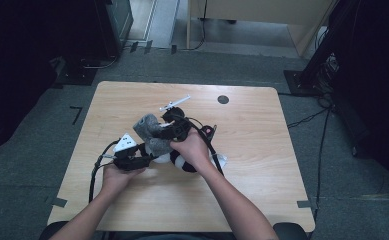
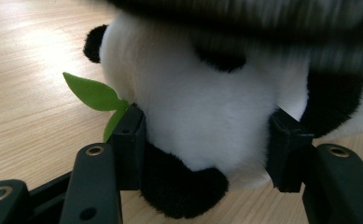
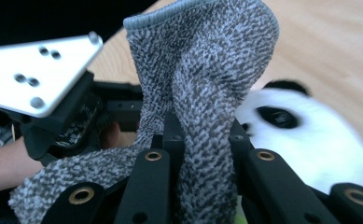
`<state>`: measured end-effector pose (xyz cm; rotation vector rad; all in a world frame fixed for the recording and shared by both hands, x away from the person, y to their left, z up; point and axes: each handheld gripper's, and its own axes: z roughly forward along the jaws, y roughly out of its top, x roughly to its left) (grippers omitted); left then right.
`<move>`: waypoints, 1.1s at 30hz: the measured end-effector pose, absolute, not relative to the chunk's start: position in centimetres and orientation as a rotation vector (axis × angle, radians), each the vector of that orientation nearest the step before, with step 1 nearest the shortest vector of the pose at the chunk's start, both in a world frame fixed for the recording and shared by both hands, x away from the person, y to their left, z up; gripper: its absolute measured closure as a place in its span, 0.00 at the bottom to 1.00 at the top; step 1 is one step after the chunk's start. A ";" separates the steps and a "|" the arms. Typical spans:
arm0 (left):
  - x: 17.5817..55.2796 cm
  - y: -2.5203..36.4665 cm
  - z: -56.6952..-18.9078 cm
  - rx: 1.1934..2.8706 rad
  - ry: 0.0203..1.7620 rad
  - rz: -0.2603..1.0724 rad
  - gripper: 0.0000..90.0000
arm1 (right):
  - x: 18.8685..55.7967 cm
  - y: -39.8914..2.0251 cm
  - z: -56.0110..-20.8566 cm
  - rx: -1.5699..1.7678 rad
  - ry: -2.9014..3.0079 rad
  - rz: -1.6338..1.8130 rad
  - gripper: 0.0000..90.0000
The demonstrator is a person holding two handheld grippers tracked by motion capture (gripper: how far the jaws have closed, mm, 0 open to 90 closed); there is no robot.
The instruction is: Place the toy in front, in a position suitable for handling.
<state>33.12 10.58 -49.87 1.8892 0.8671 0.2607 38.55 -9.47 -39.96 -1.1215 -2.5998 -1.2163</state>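
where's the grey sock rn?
The grey sock is pinched in the right gripper, held up just above the panda toy near the table's middle; the left gripper clamps the panda.

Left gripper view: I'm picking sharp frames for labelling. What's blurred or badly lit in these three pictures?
Left gripper view: panda body sharp, dark streaked blur across the top edge. Right gripper view: grey sock crisp, panda's face behind it smeared, top-left corner black. High view: table evenly lit, surroundings dark, slightly soft.
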 end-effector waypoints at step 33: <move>33.2 10.5 -49.7 1.907 0.877 0.261 0.50 | 40.5 -13.5 -39.8 -1.203 -2.634 -1.174 0.86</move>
